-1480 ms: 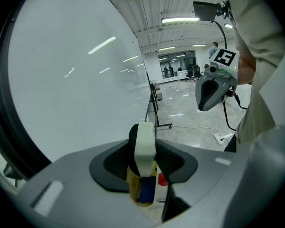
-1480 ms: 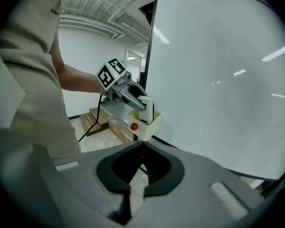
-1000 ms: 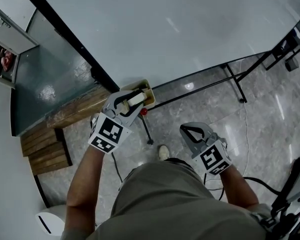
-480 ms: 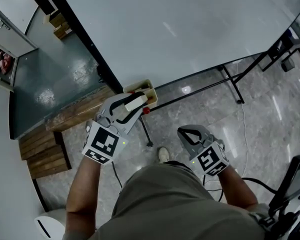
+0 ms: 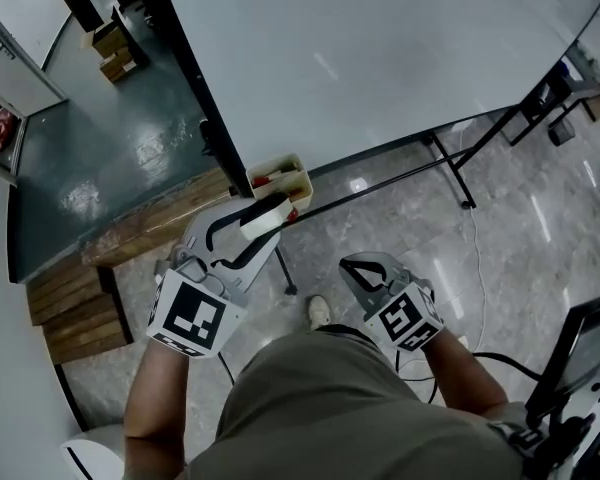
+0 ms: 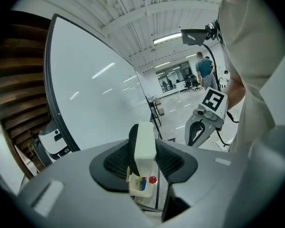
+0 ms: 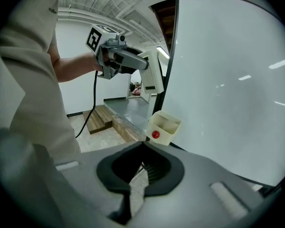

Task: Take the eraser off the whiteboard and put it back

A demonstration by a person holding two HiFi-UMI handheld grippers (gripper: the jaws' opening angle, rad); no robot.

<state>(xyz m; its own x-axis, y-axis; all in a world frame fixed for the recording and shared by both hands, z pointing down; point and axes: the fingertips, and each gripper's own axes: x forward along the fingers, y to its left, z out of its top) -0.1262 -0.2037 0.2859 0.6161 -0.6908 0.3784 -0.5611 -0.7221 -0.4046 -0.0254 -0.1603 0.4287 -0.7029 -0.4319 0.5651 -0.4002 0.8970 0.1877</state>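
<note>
Holding the eraser clear of the board

Clamped between the jaws of the left gripper (image 5: 276, 213), the eraser (image 5: 262, 216) is a cream block with a dark felt side. In the left gripper view it stands on end, with a ribbed black pad pressed on each flank. It hangs in the air off the white surface, just on the near side of a small cream box (image 5: 280, 173) fixed at the lower left corner of the whiteboard (image 5: 380, 58). The box is divided into compartments and shows a round red piece (image 7: 155, 134) at its front, plus something blue beside that in the left gripper view.

To the right, and well apart from the eraser, the right gripper (image 5: 350, 266) points towards the board with its jaws together and nothing between them.

The whiteboard fills the far side of the scene, a dark frame running down its left edge and black stand legs (image 5: 450, 173) reaching onto the pale stone floor (image 5: 540, 228) at the right. Left of the board lies a dark green floor patch (image 5: 100, 168), with wooden steps (image 5: 80, 308) at the near left. The person's forearms and grey shirt fill the near edge.
</note>
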